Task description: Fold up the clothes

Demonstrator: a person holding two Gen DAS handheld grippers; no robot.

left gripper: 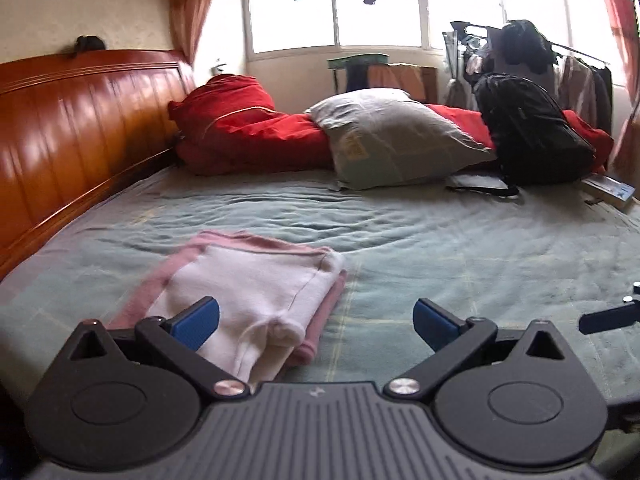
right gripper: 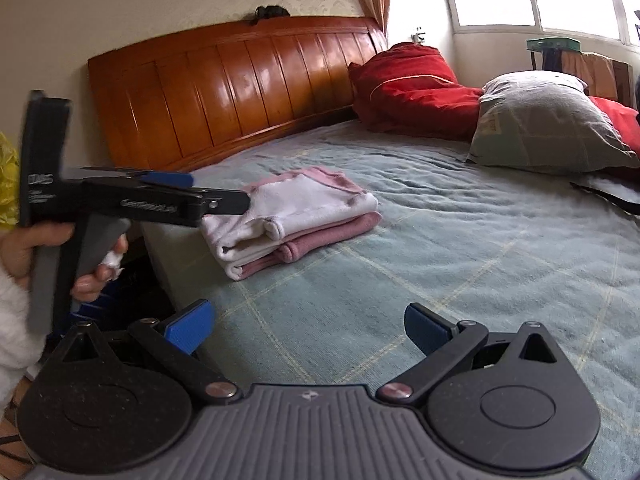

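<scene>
Both hand-held grippers, left (left gripper: pixel 316 322) & right (right gripper: pixel 308 330), spread wide w/ nothing held; folded clothes (right gripper: pixel 296 216) partly hidden.

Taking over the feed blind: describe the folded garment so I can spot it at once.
Start at the wooden headboard and come down onto the pale green bedsheet. Near the bed's edge, just ahead of the left gripper, lies the folded garment. It alone is pink and white, a flat stack apart from the red bedding and grey pillow.

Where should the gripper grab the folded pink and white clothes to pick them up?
Probably the rounded folded edge of the folded clothes, nearest the right gripper. Come in low from the bed's near side; both layers stack there, so open jaws could pinch them together.
</scene>
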